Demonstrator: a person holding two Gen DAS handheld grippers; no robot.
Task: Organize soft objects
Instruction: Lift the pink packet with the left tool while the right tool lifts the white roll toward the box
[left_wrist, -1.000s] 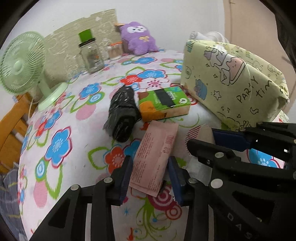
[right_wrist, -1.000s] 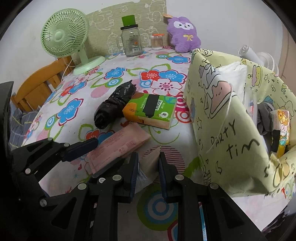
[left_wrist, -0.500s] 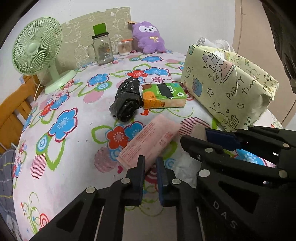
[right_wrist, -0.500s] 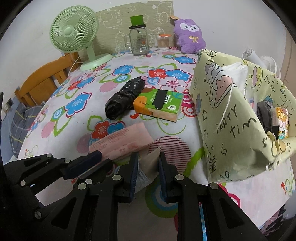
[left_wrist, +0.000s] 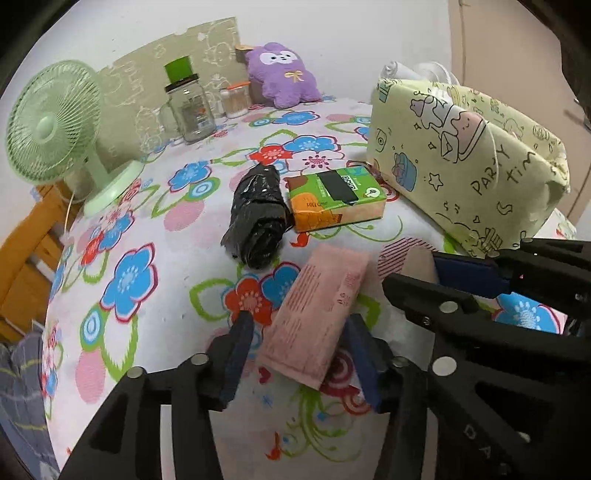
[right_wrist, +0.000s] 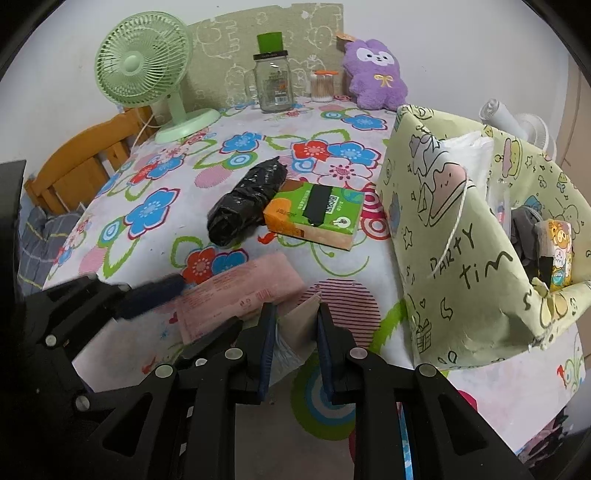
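Note:
A pink soft packet (left_wrist: 319, 315) lies on the flowered tablecloth; it also shows in the right wrist view (right_wrist: 236, 295). My left gripper (left_wrist: 301, 354) is open with its fingers either side of the packet's near end. My right gripper (right_wrist: 294, 332) is shut on a beige and white soft pack (right_wrist: 301, 321) resting on the table, seen too in the left wrist view (left_wrist: 417, 262). A black plastic bundle (left_wrist: 258, 210) and a green-orange tissue pack (left_wrist: 336, 197) lie beyond. The yellow "Party time" bag (right_wrist: 461, 236) stands at the right, holding several items.
A green fan (right_wrist: 144, 70), a glass jar with a green lid (right_wrist: 271, 79), a small jar of sticks (right_wrist: 322, 85) and a purple plush (right_wrist: 375, 74) stand along the far edge. A wooden chair (right_wrist: 81, 166) is at the left.
My left gripper was shut above the table half a second ago; now it is open and astride the pink packet. My right gripper has kept hold of its pack.

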